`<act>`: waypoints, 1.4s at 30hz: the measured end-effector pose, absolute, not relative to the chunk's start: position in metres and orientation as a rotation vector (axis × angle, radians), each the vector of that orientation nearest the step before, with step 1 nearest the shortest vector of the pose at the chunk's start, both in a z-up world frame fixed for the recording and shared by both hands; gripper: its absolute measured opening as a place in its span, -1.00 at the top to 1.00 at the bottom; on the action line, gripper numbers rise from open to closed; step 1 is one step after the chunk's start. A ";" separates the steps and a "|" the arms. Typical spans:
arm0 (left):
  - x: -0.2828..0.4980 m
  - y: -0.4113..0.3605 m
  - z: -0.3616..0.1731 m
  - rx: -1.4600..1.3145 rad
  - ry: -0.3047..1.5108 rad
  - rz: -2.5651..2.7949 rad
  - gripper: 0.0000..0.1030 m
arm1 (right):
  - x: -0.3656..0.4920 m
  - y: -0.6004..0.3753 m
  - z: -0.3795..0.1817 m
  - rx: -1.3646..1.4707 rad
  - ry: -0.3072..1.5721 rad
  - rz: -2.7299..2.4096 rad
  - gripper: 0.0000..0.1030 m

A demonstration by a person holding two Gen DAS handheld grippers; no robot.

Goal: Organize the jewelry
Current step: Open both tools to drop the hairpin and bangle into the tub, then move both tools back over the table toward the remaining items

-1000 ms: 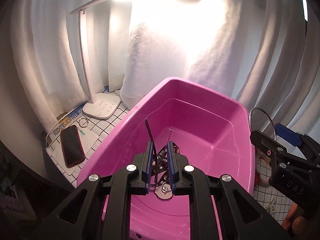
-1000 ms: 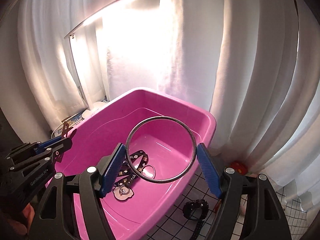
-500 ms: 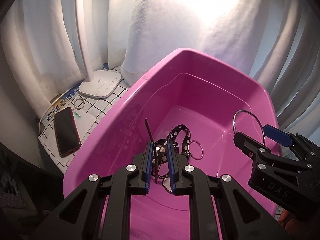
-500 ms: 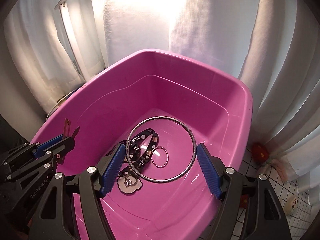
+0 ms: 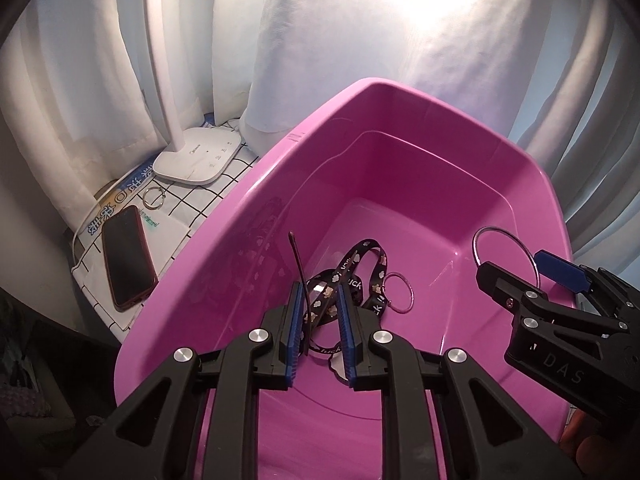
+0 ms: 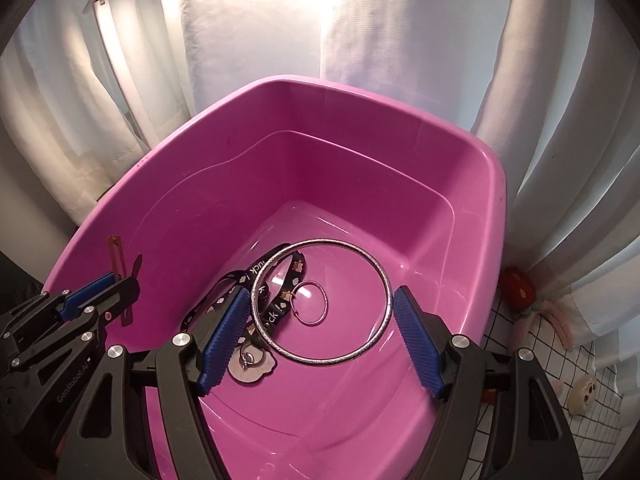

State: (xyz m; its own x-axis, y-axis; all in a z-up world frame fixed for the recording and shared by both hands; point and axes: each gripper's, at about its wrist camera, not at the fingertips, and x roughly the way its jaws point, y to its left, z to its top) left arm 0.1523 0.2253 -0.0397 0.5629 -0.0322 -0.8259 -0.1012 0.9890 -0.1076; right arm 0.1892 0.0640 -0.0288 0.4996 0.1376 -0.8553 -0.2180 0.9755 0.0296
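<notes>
Basin (image 6: 400,148): glossy smooth pink plastic, light streaks on floor.
Large bangle (image 6: 320,304): bright metal, finely textured rim.
Small ring (image 6: 310,303): thin polished metal.
Lanyard (image 5: 360,276): black woven cloth, printed, matt.
Gripper pads (image 6: 416,336): ribbed blue plastic; arms matt black.
Curtain (image 6: 400,20): white cloth, soft folds.
Phone (image 5: 126,256): glossy dark screen.

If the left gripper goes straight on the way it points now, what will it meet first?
Probably the black printed lanyard on the floor of the pink tub. It lies just beyond the left gripper, which holds a thin brown clip. Depth is uncertain.
</notes>
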 end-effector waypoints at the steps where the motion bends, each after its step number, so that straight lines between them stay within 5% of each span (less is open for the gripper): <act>1: 0.153 0.226 -0.040 -0.148 0.978 0.039 0.61 | 0.190 0.063 -0.029 -0.085 1.027 0.212 -0.39; 6: 0.150 0.228 -0.043 -0.150 0.984 0.038 0.34 | 0.190 0.064 -0.031 -0.104 1.030 0.191 -0.40; 17: 0.143 0.234 -0.036 -0.144 0.958 0.045 0.11 | 0.187 0.066 -0.027 -0.141 1.013 0.171 -0.40; 21: 0.138 0.233 -0.030 -0.139 0.937 0.045 -0.15 | 0.183 0.063 -0.023 -0.130 1.000 0.169 -0.40; 42: 0.098 0.164 0.022 -0.122 0.833 -0.093 -0.30 | 0.102 -0.041 0.031 0.048 0.860 0.043 -0.40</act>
State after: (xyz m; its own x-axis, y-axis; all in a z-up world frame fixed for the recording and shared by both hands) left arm 0.0979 0.1639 0.0217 0.6692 -0.1301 -0.7316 0.0347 0.9889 -0.1442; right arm 0.1023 -0.0412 0.0310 0.6519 0.0577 -0.7561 -0.0187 0.9980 0.0600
